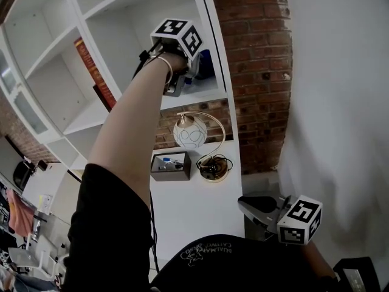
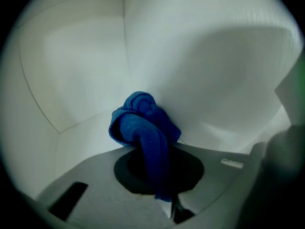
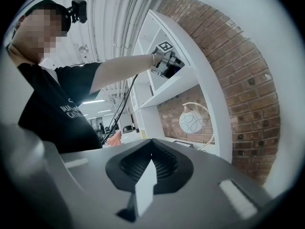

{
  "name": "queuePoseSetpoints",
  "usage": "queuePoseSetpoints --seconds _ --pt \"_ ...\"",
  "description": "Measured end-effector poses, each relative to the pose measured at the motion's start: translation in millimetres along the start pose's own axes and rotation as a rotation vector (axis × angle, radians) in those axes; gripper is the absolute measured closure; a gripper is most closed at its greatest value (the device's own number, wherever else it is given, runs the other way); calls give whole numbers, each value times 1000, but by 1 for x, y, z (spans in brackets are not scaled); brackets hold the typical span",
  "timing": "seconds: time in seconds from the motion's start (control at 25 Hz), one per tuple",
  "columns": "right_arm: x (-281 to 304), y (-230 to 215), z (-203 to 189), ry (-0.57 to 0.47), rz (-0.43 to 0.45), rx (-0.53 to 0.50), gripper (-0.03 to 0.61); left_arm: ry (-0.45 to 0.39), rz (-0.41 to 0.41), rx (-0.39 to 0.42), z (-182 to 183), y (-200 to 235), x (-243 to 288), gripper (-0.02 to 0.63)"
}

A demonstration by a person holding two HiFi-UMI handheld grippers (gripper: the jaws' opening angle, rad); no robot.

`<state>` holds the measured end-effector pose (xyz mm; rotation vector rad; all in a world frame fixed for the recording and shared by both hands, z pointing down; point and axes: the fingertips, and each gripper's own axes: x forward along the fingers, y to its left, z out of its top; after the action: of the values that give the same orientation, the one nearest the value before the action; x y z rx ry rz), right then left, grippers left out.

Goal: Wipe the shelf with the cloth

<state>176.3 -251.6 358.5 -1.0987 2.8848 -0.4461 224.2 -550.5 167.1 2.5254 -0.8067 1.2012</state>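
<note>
The blue cloth is bunched up in a ball. It sits low in the back of a white shelf box, near where the floor meets the wall. The jaws of the left gripper are shut tight on the cloth's tail. The arm reaches high up into that box.

I think the wiping is going on now, and the cloth is at the back of the shelf. Next, the cloth needs to be pushed down flat and slid along the shelf floor, side to side and toward the front.

The right gripper hangs low by the person's body. Its jaws are closed with nothing in them. Below the shelf, a round lamp stands on the white desk.
</note>
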Motion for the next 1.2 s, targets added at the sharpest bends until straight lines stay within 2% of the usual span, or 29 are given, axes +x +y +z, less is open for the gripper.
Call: queuePoseSetpoints --seconds 0.2,0.32,0.44,0.52,0.64,0.76,0.84,0.96,1.08,1.2 --pt "4 8 -7 21 4 2 572 -42 -150 -46 0 -22 0 601" --pt "4 13 -7 25 -2 -3 572 -51 -174 -6 -2 -29 -2 601" --pt "5 18 -9 31 -7 -3 572 -95 -168 54 1 -30 -9 598" --pt "7 22 -10 35 3 -6 572 -137 -129 55 2 -18 -24 598" --pt "14 29 -9 41 43 -16 572 -197 -42 -8 -5 14 -54 598" --pt "26 41 -11 52 101 -22 572 -218 44 -80 -25 44 -72 598" --pt "33 50 -14 64 140 -32 572 -217 123 -97 -41 63 -81 598" --pt "37 57 -16 73 178 -33 572 -183 260 -90 -65 89 -92 598" --pt "36 58 -16 63 186 -31 572 -151 308 -93 -78 96 -91 598" --pt "31 57 -18 64 187 -28 572 -57 406 -26 -89 100 -85 597"
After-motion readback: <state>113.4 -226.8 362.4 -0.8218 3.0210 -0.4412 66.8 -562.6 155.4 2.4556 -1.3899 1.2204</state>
